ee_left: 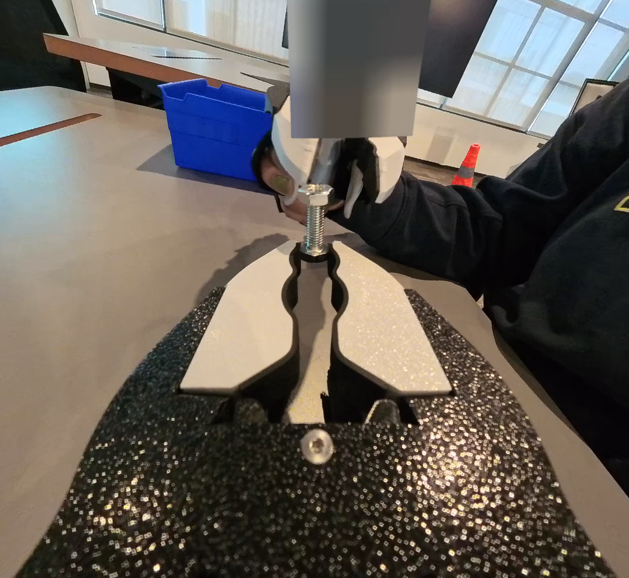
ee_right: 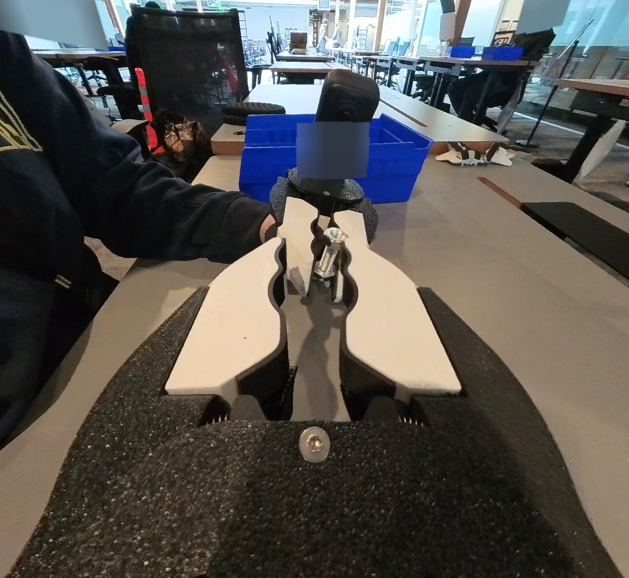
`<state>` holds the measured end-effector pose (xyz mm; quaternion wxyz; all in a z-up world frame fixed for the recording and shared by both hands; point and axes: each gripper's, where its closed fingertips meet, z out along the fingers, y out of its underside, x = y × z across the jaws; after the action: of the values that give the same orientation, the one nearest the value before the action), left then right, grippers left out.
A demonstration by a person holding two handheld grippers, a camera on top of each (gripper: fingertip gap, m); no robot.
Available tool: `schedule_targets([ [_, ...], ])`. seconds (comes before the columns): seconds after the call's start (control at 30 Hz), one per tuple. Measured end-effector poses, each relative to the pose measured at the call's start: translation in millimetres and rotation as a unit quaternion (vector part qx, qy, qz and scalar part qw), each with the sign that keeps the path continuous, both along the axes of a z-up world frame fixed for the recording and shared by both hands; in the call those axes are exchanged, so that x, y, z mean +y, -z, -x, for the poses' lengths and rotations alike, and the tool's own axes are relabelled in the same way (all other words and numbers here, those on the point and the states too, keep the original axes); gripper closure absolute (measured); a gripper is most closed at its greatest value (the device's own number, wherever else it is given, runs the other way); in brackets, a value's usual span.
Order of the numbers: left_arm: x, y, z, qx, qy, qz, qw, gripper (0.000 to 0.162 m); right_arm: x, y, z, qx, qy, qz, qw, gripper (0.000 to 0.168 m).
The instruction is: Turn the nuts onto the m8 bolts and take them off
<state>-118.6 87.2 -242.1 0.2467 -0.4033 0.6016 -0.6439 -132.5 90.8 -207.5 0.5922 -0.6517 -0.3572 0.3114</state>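
- The bolt (ee_left: pixel 313 217) is held upright between the tips of the left gripper (ee_left: pixel 313 256), clamped at its lower end where a nut (ee_left: pixel 313 249) sits right at the fingers (ee_left: pixel 258 289).
- A second nut (ee_left: pixel 318 200) is seen up near the top of the bolt thread, just under the hex head.
- The right gripper (ee_left: pixel 323 183) is met at the bolt's top from the far side; whether its fingers are closed on the top of the bolt or just resting there can't be told from the left wrist view.
- In the right wrist view the bolt (ee_right: pixel 328 255) is seen tilted, just ahead of the right gripper (ee_right: pixel 315 256), whose fingers (ee_right: pixel 238 306) are spread apart with the bolt in the gap near the tips.
- The left gripper (ee_right: pixel 321 284) is seen facing back, pinched on the lower nut (ee_right: pixel 324 272).
- A blue bin (ee_left: pixel 218 132) is parked on the grey surface (ee_left: pixel 102 238) well beyond the fingers, to the left.
- A dark sleeve (ee_left: pixel 476 228) is stretched in from the right.
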Motion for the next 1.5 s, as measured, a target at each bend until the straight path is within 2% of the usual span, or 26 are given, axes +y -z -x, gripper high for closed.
schedule_targets([
  [0.1, -0.1, 0.2, 0.1, 0.000, 0.001, 0.000, 1.000, 0.147, -0.4, -1.4, -1.7, 0.006, 0.000, -0.001, 1.000, 0.141],
  [0.3, -0.8, 1.0, -0.1, 0.002, 0.002, -0.002, 1.000, 0.148, 2.8, 2.6, 1.7, -0.007, 0.007, 0.000, 1.000, 0.132],
  [0.5, 0.0, 1.0, -0.1, 0.002, 0.001, -0.002, 1.000, 0.147, -1.6, 1.0, -1.2, -0.003, -0.003, -0.001, 1.000, 0.143],
  [0.73, 0.0, 1.1, -0.5, 0.002, 0.001, -0.004, 1.000, 0.148, 2.7, 3.5, 2.3, -0.018, 0.010, -0.007, 1.000, 0.132],
  [0.87, 0.0, 1.1, -0.6, 0.003, 0.000, -0.004, 1.000, 0.147, -3.0, 1.7, -0.4, -0.012, -0.005, -0.003, 1.000, 0.144],
  [1.1, -0.3, 1.4, -1.1, 0.004, 0.001, -0.005, 1.000, 0.148, 4.2, 4.6, 2.1, -0.021, 0.015, -0.008, 1.000, 0.127],
  [1.23, 1.0, 0.7, -0.9, 0.002, -0.001, -0.004, 1.000, 0.148, -2.0, 4.0, 0.2, -0.018, -0.002, 0.000, 1.000, 0.139],
  [1.37, -2.1, 1.2, -1.2, 0.005, 0.006, -0.005, 1.000, 0.147, 2.8, -1.9, -0.9, 0.006, 0.012, -0.010, 1.000, 0.126],
  [1.5, -11.6, 2.5, -1.4, 0.008, 0.026, -0.010, 1.000, 0.148, 3.5, 4.1, 18.9, 0.000, -0.013, -0.006, 1.000, 0.114],
])
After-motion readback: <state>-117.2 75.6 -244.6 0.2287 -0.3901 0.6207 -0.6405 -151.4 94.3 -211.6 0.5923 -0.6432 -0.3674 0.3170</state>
